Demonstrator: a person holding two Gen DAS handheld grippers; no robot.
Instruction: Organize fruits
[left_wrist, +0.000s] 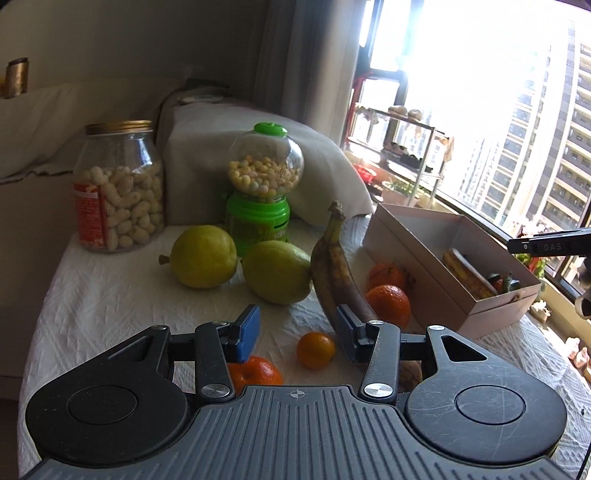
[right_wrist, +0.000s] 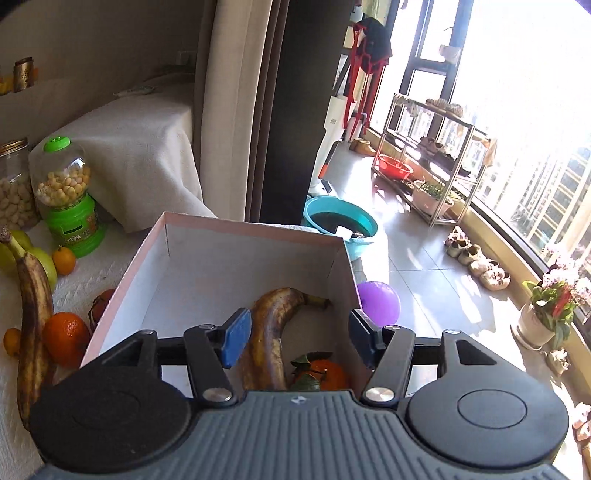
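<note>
Left wrist view: left gripper (left_wrist: 295, 330) half open, empty, nearest the banana pair (left_wrist: 334, 273), whose long axis runs away, left of box (left_wrist: 413, 243).

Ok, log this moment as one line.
left hand-held gripper: open over table fruit | right hand-held gripper: open above box | boxed: banana, orange

The left tongs (left_wrist: 296, 332) were built of black plastic: a grey ribbed plate with a small crosshair mark was flanked by 2 round black housings, the right one visibly scratched. 2 black link arms, each fastened with silver screws, carried blue rectangular pads (left_wrist: 248, 332). The right tongs (right_wrist: 293, 339) were made alike, with the same ribbed grey plate, silver screws and blue pads (right_wrist: 234, 341).
</note>
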